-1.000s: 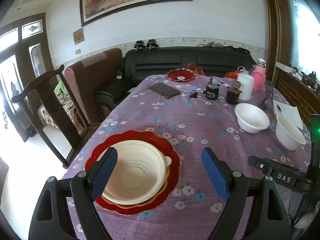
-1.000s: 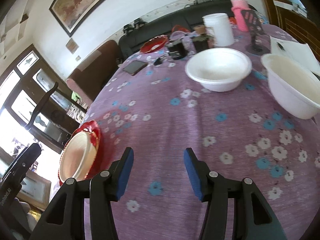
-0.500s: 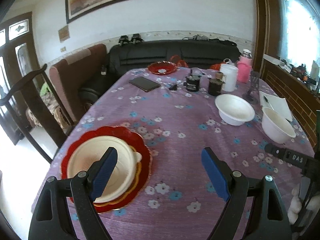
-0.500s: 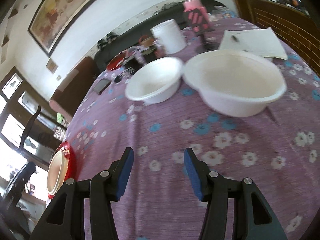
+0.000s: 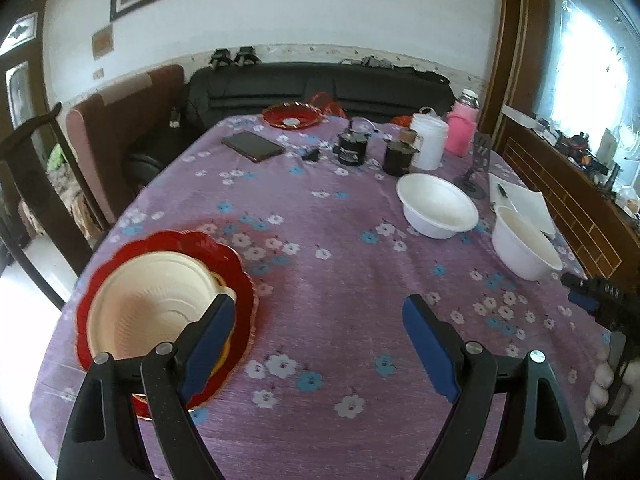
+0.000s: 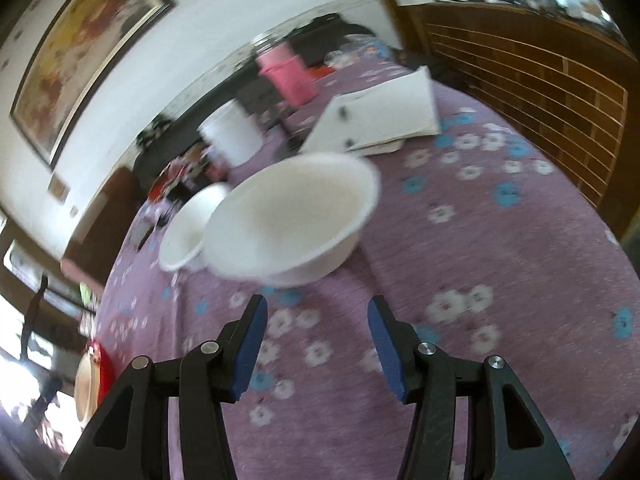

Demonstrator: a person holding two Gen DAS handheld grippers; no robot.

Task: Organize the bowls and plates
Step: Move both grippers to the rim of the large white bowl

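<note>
We held the left tongs (image 5: 316, 344) spread wide over the surface (image 5: 332, 240), nothing between the blue pads. Just left of them a ribbed cream bowl (image 5: 156, 312) sat empty in a scalloped red plate (image 5: 240, 276). The right tongs (image 6: 316, 340) stood partly open, also empty, just short of a smooth, round, white bowl (image 6: 292, 216), which showed nothing inside. A second white bowl (image 6: 188, 236) lay just beyond it to the left, close enough that we could not tell whether they touched. Floral purple cloth covered the surface. Farther from that bowl stood a white tub (image 6: 234, 136) and a pink bottle (image 6: 288, 72).
</note>
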